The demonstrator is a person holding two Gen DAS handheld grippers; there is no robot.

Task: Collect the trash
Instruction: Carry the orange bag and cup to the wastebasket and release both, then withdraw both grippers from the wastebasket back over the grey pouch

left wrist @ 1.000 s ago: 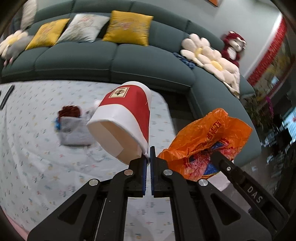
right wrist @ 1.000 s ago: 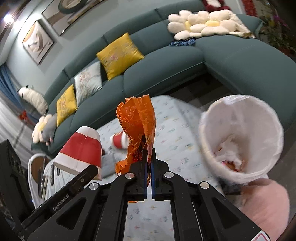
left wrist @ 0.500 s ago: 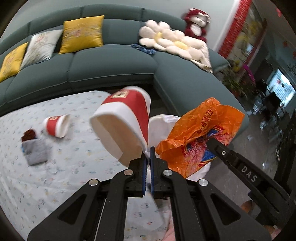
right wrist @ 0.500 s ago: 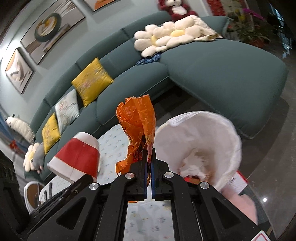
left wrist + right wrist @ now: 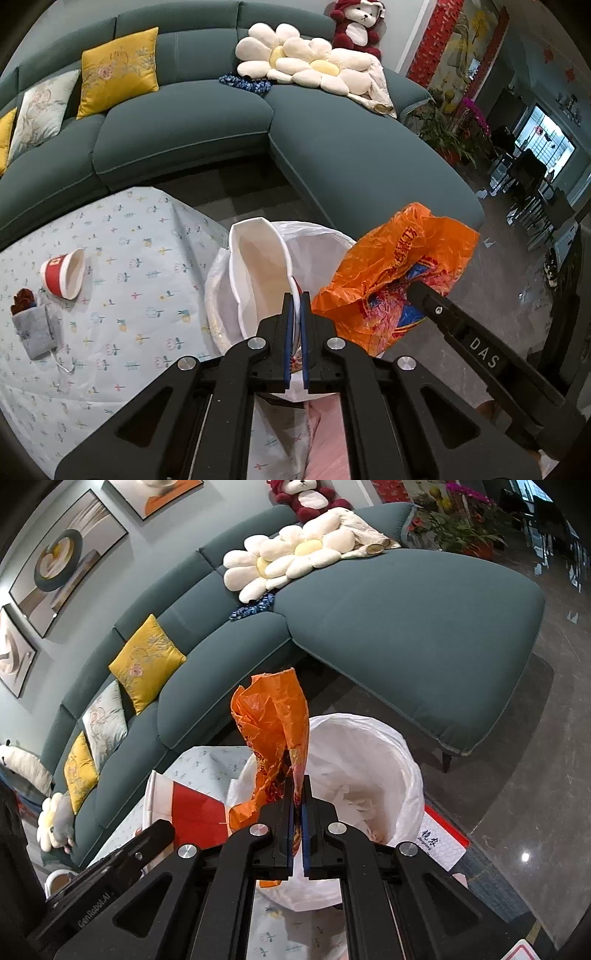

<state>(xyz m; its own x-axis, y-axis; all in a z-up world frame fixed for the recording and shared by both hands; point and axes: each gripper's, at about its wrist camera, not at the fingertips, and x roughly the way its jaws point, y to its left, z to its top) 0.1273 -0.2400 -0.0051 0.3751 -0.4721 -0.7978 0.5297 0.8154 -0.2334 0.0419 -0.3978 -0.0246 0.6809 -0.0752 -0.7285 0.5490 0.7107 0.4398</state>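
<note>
Nearest the left camera, the left tongs (image 5: pixel 294 302) are pinched nearly closed on the rim of a large red-and-white paper cup (image 5: pixel 258 280), whose open white inside faces the camera and which hangs over the mouth of a bin lined with a white bag (image 5: pixel 317 240). Just to its right, the right tongs (image 5: pixel 296 775) are clamped tight on a crumpled orange plastic bag (image 5: pixel 273 720), which stands up above the tips and sits over the near left part of the bin liner (image 5: pixel 369 746); from the left camera the same orange bag (image 5: pixel 399 266) shows beside the cup, with the other tool's black arm running into it. In the right view the cup's red band (image 5: pixel 195 812) appears at lower left, next to the liner's edge. White crumpled paper lies inside the bin (image 5: pixel 354 797). The bin stands at the edge of a surface covered with a pale flowered cloth (image 5: pixel 140 280). Farther left on that cloth a smaller red paper cup (image 5: pixel 62 273) lies on its side, near a grey pouch (image 5: pixel 35 328) with something dark red at its top. Behind everything curves a dark green sofa (image 5: pixel 184 122) with yellow cushions (image 5: pixel 118 70), flower-shaped pillows (image 5: pixel 291 59) and a red teddy bear (image 5: pixel 354 22).
</note>
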